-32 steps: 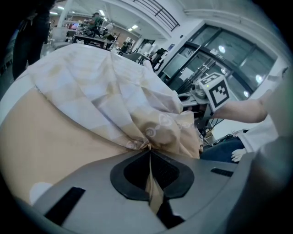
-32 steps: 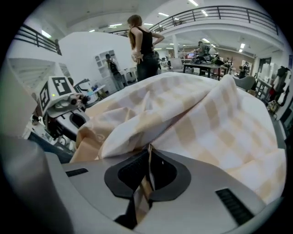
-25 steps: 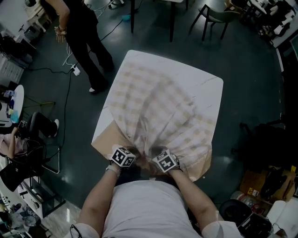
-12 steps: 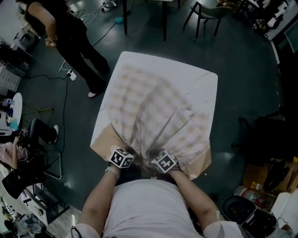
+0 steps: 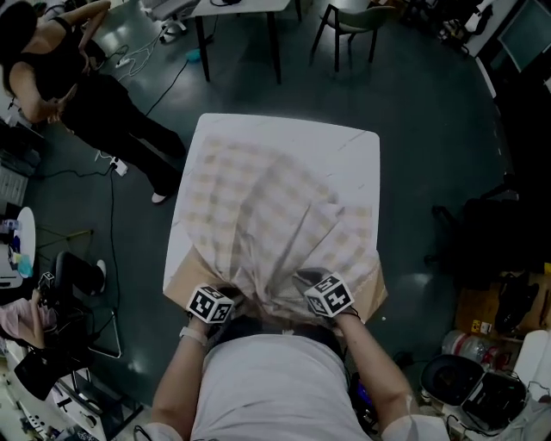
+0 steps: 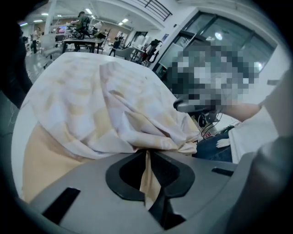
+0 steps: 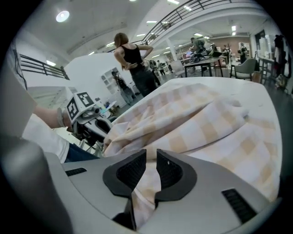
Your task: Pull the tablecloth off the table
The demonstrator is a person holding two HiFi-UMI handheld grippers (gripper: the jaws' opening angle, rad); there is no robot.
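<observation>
The dark floor point(image 5: 439, 172) fills most of the head view. In its middle stands the square white table point(image 5: 349, 148), and its top is bare only along the far edge and at the corner at 1 o'clock. The checked beige and white tablecloth point(image 5: 275, 215) lies on the rest of the top. It is bunched in long folds that run together toward 6 o'clock, where the near edge of the table is. At the two near corners, at 5 and at 7 o'clock, a plain tan layer point(image 5: 182, 274) shows beside the gathered cloth.

At 10 o'clock from the table, well apart from it, a person in dark clothes point(image 5: 73, 82) stands on the floor. At 12 o'clock there are another table point(image 5: 241, 7) and a chair point(image 5: 355, 21).

The left gripper point(image 5: 225, 300) is at 7 o'clock on the near edge, and the right gripper point(image 5: 310, 284) is at 5 o'clock, with the bundle of folds between them. In the left gripper view the jaws of the left gripper point(image 6: 147, 155) are pressed together on a thin fold of the tablecloth point(image 6: 91, 100), which hangs down through them. In the right gripper view the right gripper point(image 7: 151, 160) is also clamped on the tablecloth point(image 7: 206, 123); a strip of checked fabric passes between the two pads.
</observation>
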